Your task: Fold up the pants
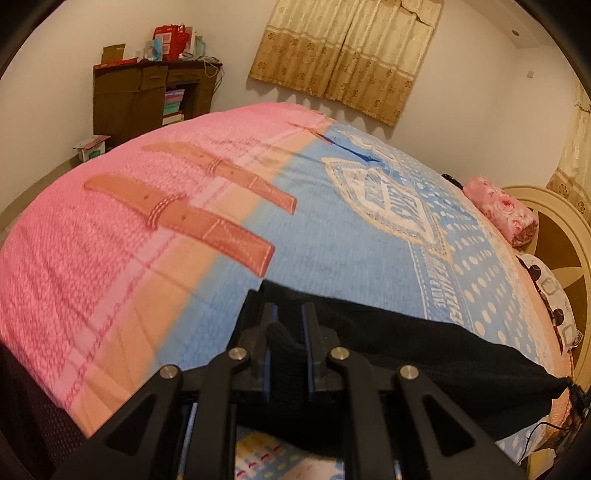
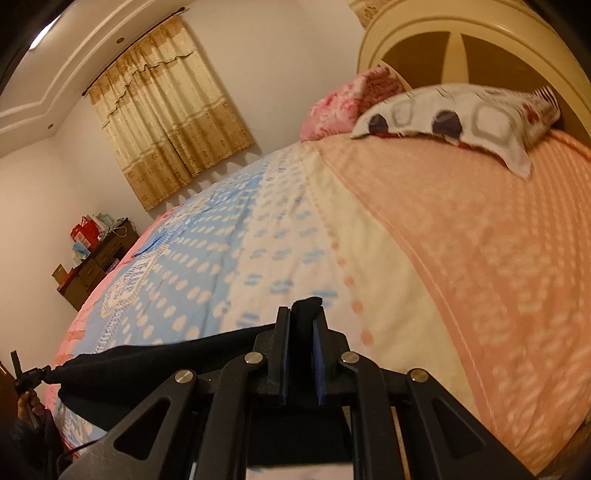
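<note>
The black pants (image 1: 424, 354) hang stretched above the bed between my two grippers. My left gripper (image 1: 288, 325) is shut on one end of the pants; a fold of black cloth bulges between its fingers. The cloth runs from it to the right, down to the other gripper at the frame's right edge. In the right wrist view my right gripper (image 2: 303, 317) is shut on the other end of the pants (image 2: 147, 365). The cloth sticks up past its fingertips and runs left to the left gripper at the frame's far left edge.
The bed carries a pink, peach and blue patterned cover (image 1: 332, 236). A pink floral pillow (image 1: 498, 210) and a white patterned pillow (image 2: 454, 118) lie by the cream headboard (image 2: 461, 33). A brown cabinet (image 1: 147, 96) stands at the far wall beside beige curtains (image 1: 347, 51).
</note>
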{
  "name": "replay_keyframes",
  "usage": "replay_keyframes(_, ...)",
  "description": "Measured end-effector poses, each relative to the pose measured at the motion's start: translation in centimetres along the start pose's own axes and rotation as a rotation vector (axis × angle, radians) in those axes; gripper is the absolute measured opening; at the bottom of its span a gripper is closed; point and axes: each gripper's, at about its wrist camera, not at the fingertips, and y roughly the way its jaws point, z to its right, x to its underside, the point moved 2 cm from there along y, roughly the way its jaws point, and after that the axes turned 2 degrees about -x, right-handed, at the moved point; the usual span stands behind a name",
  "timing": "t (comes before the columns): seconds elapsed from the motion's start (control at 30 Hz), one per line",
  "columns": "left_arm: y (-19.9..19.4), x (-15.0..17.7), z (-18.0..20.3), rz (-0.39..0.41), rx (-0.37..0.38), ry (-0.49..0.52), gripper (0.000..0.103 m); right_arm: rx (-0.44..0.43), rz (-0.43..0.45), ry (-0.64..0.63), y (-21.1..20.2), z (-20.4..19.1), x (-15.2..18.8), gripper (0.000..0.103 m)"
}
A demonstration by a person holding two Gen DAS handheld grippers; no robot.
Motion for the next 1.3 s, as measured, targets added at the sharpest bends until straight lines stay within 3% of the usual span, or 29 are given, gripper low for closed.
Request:
replay_keyframes(0.33, 0.3, 1.7, -1.1, -0.030, -0.023, -0.029, 0.018, -0.035, -0.038, -0.042, 1.0, 1.9, 4.2, 0.011)
replay_keyframes(0.37, 0.5, 2.0, -1.3, -0.040, -0.039, -0.035, 0.022, -0.042, -0.040, -0.044, 1.1, 2.0, 4.5, 0.011)
replay_keyframes(0.5, 0.8, 2.5, -1.9, -0.049, -0.125, -0.033, 0.023, -0.095, -0.052, -0.001, 0.8, 3.0, 5.6, 0.015)
replay_keyframes(0.73, 0.0, 2.8, -2.9, -0.054, -0.111, -0.059, 0.024, -0.066, -0.069, -0.012, -0.2, 3.3, 7.3, 0.016)
replay_keyframes(0.93, 0.1, 2.1, -2.1, -0.072, -0.133, -0.011, 0.025, 0.015, -0.028, 0.002, -3.0, 3.8, 7.8, 0.016)
replay_keyframes(1.1, 1.6, 1.2, 0.0, -0.105, -0.115, 0.055, 0.025, 0.009, 0.033, -0.015, -3.4, 0.6, 5.8, 0.017)
replay_keyframes(1.2, 2.9, 0.9, 1.0, -0.133, -0.140, 0.093, 0.025, -0.056, 0.000, -0.082, -1.6, -4.3, 4.7, 0.017)
replay_keyframes(1.3, 4.3, 0.5, 0.8, -0.156, -0.138, 0.087, 0.025, -0.179, -0.073, -0.148, 1.4, -10.7, 4.4, 0.017)
